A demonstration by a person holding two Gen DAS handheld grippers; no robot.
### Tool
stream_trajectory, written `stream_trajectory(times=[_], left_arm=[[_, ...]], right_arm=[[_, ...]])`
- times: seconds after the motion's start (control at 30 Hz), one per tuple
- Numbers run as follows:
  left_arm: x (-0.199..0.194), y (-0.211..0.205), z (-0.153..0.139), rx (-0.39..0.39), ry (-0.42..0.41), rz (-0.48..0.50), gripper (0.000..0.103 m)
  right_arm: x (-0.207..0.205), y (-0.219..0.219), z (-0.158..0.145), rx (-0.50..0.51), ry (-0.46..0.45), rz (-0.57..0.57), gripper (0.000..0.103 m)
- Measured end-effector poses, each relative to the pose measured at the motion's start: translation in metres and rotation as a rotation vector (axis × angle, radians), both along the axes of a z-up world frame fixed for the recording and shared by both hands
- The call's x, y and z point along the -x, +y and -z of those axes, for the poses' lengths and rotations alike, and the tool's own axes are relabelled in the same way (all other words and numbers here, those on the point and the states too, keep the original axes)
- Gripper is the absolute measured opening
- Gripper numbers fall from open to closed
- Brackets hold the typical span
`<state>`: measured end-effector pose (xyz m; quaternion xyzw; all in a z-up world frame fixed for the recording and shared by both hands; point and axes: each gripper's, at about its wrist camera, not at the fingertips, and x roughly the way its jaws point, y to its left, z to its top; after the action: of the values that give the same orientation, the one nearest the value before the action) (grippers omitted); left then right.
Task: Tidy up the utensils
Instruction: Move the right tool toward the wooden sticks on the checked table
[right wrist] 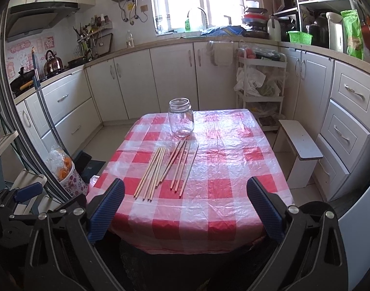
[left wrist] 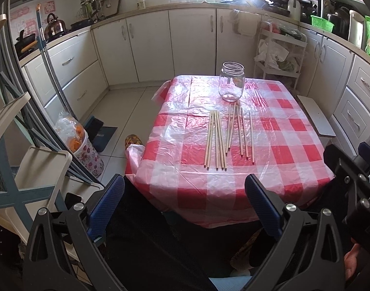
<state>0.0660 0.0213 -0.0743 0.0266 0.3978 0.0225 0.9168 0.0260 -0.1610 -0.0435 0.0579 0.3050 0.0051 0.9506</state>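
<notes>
Only the left wrist view shows a slippered foot (left wrist: 134,140) on the floor left of the table (left wrist: 277,169). The left gripper (left wrist: 185,201) hangs off the near edge, fingers spread, holding nothing. Wooden chopsticks (left wrist: 227,135) lie mid-table in loose groups, with the empty glass jar (left wrist: 231,81) upright just beyond. The right gripper (right wrist: 186,202) is likewise spread wide and empty. A white stool (right wrist: 300,145) stands beside the right edge; the table's legs are hidden under the cloth.

Chopsticks (left wrist: 227,137) lie on the table (left wrist: 294,155) before the jar (left wrist: 231,81)
</notes>
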Motion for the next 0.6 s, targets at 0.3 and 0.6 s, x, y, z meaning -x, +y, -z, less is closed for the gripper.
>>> stream_trajectory(times=[0.3, 0.6], left_arm=[[-0.026, 0.006, 0.011, 0.000, 0.025, -0.026, 0.096], [-0.049, 0.007, 0.020, -0.005, 0.050, -0.036, 0.096]], right_arm=[[-0.032, -0.006, 0.010, 0.003, 0.031, 0.008, 0.096], [-0.071, -0.005, 0.027, 0.012, 0.069, -0.009, 0.096]])
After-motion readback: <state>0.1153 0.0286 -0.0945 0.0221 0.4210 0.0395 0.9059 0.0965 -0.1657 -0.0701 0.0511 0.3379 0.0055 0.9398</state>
